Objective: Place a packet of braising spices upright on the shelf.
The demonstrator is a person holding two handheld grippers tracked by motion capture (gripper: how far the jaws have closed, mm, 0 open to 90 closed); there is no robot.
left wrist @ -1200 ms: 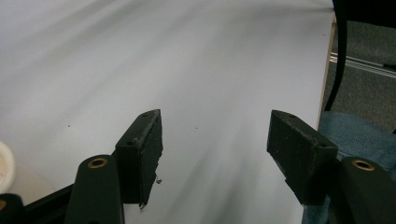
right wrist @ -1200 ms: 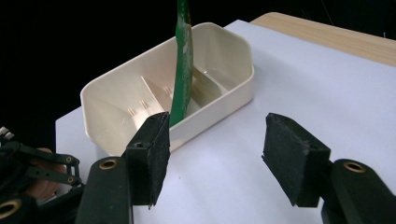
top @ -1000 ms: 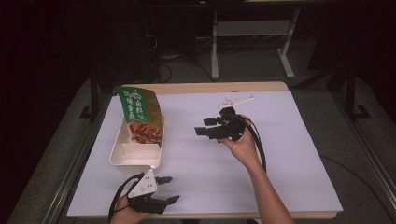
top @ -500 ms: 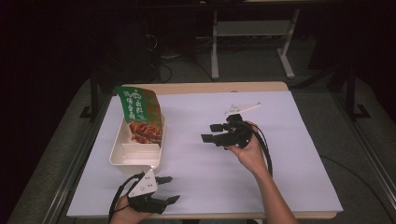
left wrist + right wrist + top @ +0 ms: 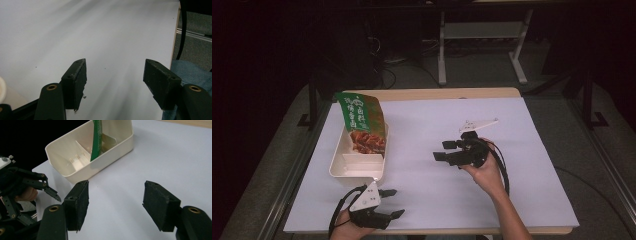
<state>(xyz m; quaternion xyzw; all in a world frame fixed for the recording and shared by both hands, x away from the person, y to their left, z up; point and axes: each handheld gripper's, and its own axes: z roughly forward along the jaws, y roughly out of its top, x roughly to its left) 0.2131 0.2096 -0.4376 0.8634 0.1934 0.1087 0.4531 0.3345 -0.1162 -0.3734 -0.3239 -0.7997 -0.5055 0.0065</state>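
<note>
Here, a cream-white plastic meal tray with inner dividers [image 5: 357,167] sat on the left part of the white-covered table [image 5: 522,200], its long side running away from the person. A green printed film lid with a picture of reddish-brown food [image 5: 362,122] was peeled up from the tray and stood tilted over its far end; the near compartments lay uncovered. In the right gripper view the tray [image 5: 75,173] showed those dividers, with the green film [image 5: 96,140] rising edge-on from its middle.

Just beside the tray's near end, at the table's front edge, the black left gripper [image 5: 392,202] rested in the person's left hand [image 5: 344,230], its jaws pointing to the right and spread well apart with nothing between them. Its own view showed the same wide gap over bare white tabletop [image 5: 75,30].

Well apart from the tray, near the table's middle, the black right gripper [image 5: 444,150] was held up by the right hand [image 5: 484,172], pointing left toward the tray. Its jaws also stood wide apart and empty.
</note>
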